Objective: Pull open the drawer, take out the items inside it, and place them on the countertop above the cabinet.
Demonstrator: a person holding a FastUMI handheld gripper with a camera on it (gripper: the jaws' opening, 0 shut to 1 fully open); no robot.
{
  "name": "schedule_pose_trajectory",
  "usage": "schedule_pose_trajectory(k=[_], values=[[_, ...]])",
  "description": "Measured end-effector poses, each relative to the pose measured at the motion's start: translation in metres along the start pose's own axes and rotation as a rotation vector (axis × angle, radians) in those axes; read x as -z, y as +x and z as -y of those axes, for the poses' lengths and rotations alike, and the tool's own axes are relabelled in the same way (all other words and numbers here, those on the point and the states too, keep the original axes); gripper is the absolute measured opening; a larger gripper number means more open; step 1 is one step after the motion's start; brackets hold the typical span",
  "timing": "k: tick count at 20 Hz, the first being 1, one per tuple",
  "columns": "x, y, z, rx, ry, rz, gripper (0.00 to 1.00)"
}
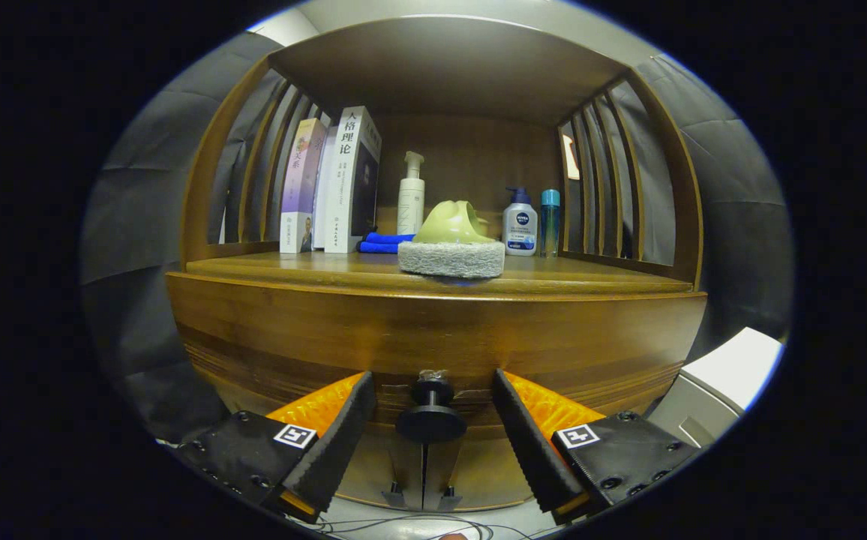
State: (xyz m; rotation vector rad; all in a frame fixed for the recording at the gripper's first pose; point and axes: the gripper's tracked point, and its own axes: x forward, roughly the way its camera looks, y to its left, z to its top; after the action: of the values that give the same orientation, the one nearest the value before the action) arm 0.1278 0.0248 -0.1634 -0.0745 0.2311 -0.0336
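The jaws of the gripper [430,420] stand open on either side of the black round drawer knob [430,412], which sits between them without either finger touching it. The knob projects from the wooden drawer front [433,341], which looks shut. On the counter [591,281] above rests a green-handled scrubbing pad [451,244], near its front edge. Behind it lie a folded blue cloth [382,242], upright books [336,184], a white pump bottle [411,195], a white lotion bottle [520,223] and a slim blue-capped bottle [550,221].

Close, level, facing the cabinet [433,330]
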Motion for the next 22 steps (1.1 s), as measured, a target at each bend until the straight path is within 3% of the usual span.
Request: schedule_pose_trajectory(k=[5, 8, 16, 22], values=[[-0.002, 0.002, -0.004, 0.018, -0.008, 0.018, 0.98], [-0.014, -0.011, -0.008, -0.034, 0.03, 0.023, 0.98], [-0.109, -0.123, 0.016, -0.062, 0.016, 0.258, 0.98], [-0.136, -0.183, 0.043, -0.052, 0.089, 0.308, 0.98]])
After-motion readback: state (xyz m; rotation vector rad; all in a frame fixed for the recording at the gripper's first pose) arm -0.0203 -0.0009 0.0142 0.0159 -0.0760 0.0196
